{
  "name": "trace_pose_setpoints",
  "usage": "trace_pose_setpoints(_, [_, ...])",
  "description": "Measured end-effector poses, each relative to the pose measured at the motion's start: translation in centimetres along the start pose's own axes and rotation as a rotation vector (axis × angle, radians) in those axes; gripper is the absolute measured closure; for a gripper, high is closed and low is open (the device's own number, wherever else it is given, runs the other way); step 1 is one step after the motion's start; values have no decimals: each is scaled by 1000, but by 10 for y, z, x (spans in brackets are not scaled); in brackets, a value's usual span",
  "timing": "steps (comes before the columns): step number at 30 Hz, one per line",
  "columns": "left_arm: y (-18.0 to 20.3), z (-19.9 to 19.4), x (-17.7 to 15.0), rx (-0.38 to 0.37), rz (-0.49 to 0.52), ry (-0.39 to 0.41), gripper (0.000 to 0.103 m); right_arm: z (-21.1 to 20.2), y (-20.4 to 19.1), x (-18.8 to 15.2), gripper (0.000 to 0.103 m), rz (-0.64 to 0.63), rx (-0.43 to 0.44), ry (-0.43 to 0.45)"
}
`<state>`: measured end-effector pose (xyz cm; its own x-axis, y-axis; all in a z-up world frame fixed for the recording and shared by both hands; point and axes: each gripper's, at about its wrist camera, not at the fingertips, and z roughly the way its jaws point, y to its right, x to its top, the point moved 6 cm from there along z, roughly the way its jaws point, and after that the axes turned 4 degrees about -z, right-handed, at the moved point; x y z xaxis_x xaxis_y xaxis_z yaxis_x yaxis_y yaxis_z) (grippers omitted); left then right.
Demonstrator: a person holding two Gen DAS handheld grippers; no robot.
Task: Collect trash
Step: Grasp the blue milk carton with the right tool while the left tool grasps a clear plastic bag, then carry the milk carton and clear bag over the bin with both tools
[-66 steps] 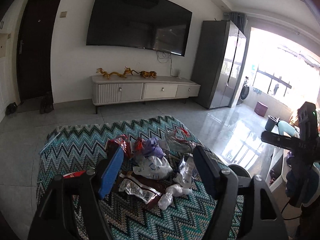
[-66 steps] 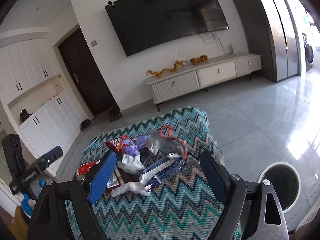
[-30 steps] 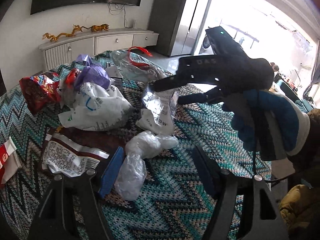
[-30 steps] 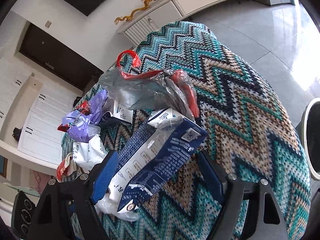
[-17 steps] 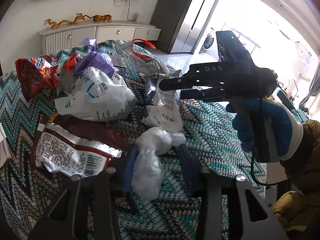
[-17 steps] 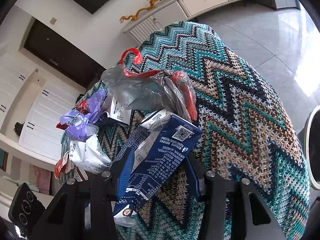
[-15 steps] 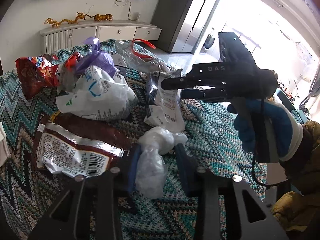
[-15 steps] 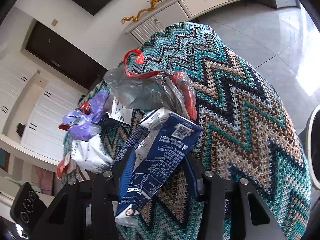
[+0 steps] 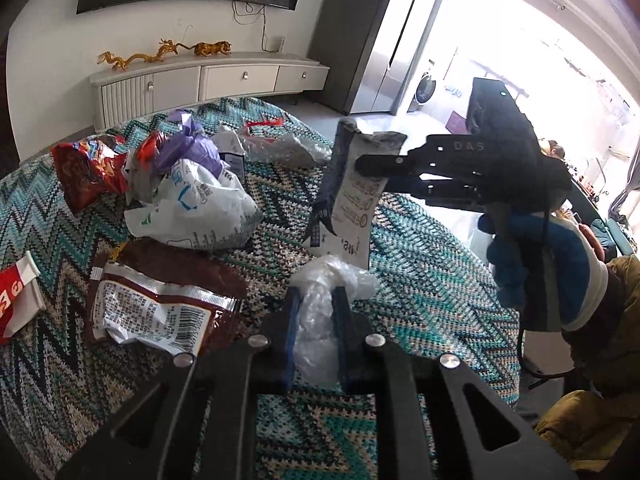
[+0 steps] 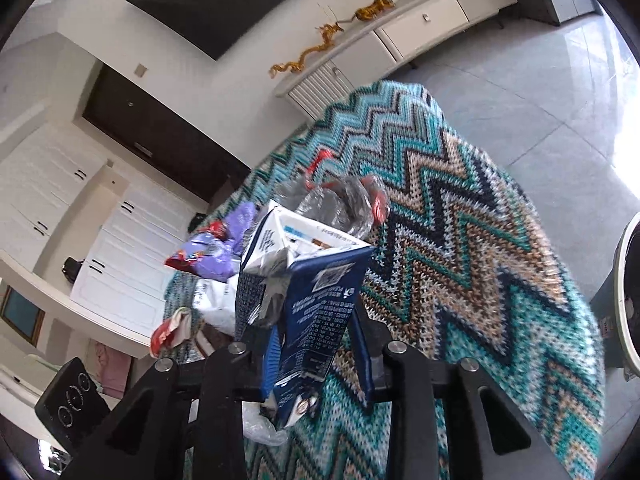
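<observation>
Both grippers are closing: left gripper pinches a crumpled clear plastic bag, right gripper squeezes a flattened navy-and-white carton.

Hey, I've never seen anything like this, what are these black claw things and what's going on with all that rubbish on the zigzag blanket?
Each picture comes from a camera on a hand-held gripper, looking along its two fingers. No robot: a person's gloved hand holds one.

The left gripper is closing on a clear crumpled plastic bag. The right gripper is closing on a flattened blue-and-white carton, lifted clear of the blanket.

Left on the zigzag blanket: a white bag, a brown wrapper, a red snack packet and purple plastic.
</observation>
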<state>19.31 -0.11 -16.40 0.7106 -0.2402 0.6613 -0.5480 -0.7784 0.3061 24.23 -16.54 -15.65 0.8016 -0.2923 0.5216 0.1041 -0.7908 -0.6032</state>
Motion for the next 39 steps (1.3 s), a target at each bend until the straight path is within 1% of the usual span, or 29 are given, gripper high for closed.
trace_pose_setpoints(3, [7,-9,-3,8,0,10,89,-14,-5,1,76,-3,14,27])
trace_pose_setpoints(6, [12,-16,1,20,3,19,89,-25,-7,5,76,-2,21,52])
trace_pose_setpoints(12, [23,-32,1,52,4,32,89,-59,-1,10,76,7,42,120])
trace_pose_setpoints(18, [41,-34,19,75,14,31,89,-109,20,14,76,27,49,207])
trace_pose_setpoints(22, [66,-22,36,57,36,18,89,-144,43,17,76,45,30,266])
trace_pose_setpoints(24, [84,-12,45,49,61,3,89,-165,60,19,76,48,2,300])
trace_pose_setpoints(27, [112,9,58,37,108,-26,89,-202,92,18,76,52,-69,358])
trace_pose_setpoints(30, [143,37,74,16,144,-65,89,-227,121,17,76,55,-154,398])
trace_pose_setpoints(32, [163,58,84,-2,159,-92,89,-246,146,16,76,52,-239,425])
trace_pose_setpoints(33, [173,69,89,-11,163,-106,89,-250,154,14,75,55,-259,431])
trace_pose_setpoints(36, [204,111,102,-32,168,-157,89,-267,191,11,76,79,-348,454])
trace_pose_setpoints(39, [232,154,109,-42,174,-205,89,-275,223,6,75,102,-418,465])
